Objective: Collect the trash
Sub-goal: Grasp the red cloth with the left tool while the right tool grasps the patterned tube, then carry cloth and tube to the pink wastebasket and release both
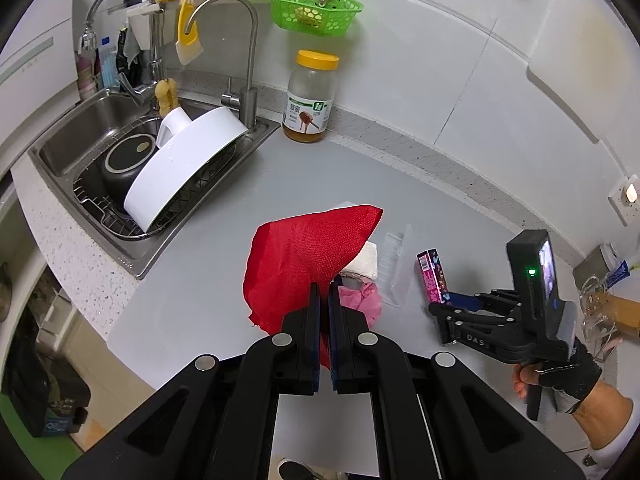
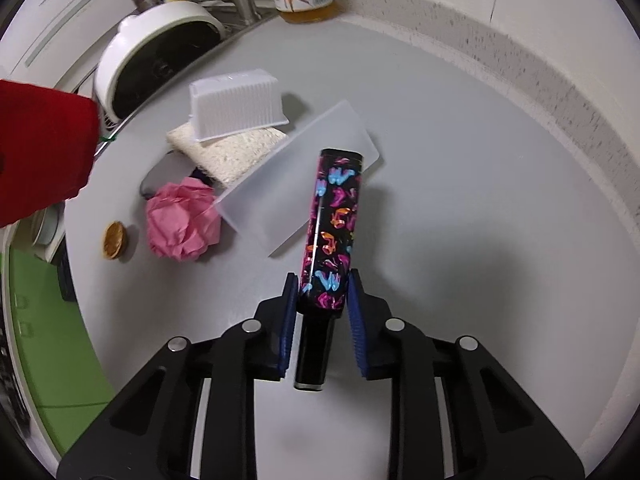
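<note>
My left gripper (image 1: 324, 292) is shut on a red cloth bag (image 1: 304, 260), which hangs above the grey counter (image 1: 280, 176); the bag also shows at the left edge as red cloth bag (image 2: 40, 148). My right gripper (image 2: 324, 280) has its blue pads on both sides of a long black box with a colourful pattern (image 2: 334, 216), tilted off the counter. That box (image 1: 430, 276) stands at the right gripper (image 1: 444, 304) in the left wrist view. On the counter lie crumpled pink paper (image 2: 182, 220), a translucent plastic lid (image 2: 280, 200), a white ribbed tub (image 2: 236, 106) on a white sponge (image 2: 232, 152), and a brown round piece (image 2: 114, 240).
A steel sink (image 1: 72, 144) with a rack, a black pan and a large white lid (image 1: 188, 168) lies to the left. A honey jar (image 1: 310, 100) stands by the back wall under a green basket (image 1: 316, 10). A gloved hand (image 1: 568, 372) holds the right gripper. The counter's front edge drops off at left.
</note>
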The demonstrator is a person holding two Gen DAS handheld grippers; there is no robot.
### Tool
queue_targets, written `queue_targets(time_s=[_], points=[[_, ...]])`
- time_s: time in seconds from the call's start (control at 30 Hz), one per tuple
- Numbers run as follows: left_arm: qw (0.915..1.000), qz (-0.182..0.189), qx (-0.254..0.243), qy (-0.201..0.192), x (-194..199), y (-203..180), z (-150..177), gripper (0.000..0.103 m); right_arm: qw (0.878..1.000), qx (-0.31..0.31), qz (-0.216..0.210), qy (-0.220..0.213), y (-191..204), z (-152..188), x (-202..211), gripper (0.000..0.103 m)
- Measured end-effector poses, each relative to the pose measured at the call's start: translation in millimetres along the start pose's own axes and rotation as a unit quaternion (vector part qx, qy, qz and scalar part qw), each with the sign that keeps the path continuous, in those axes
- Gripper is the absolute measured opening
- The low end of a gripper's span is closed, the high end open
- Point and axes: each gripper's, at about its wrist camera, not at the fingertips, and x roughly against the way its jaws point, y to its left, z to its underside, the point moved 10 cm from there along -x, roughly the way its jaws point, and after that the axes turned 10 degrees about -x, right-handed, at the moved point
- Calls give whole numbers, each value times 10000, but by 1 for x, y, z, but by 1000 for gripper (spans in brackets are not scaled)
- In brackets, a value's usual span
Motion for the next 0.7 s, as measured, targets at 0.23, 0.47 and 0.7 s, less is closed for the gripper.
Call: queue_targets(time_s=[0.23, 0.47, 0.7], points=[[9998, -95, 134, -138, 24, -11, 8, 4, 9955, 767, 15, -559, 11, -4, 57, 22], [9968, -508, 538, -297, 67, -3, 36, 4, 9758, 1923, -418, -950, 65, 4, 109, 22], [9850, -1137, 1263, -303, 123, 29, 106, 4, 9467, 2865, -1145, -926, 157, 39, 133, 22]])
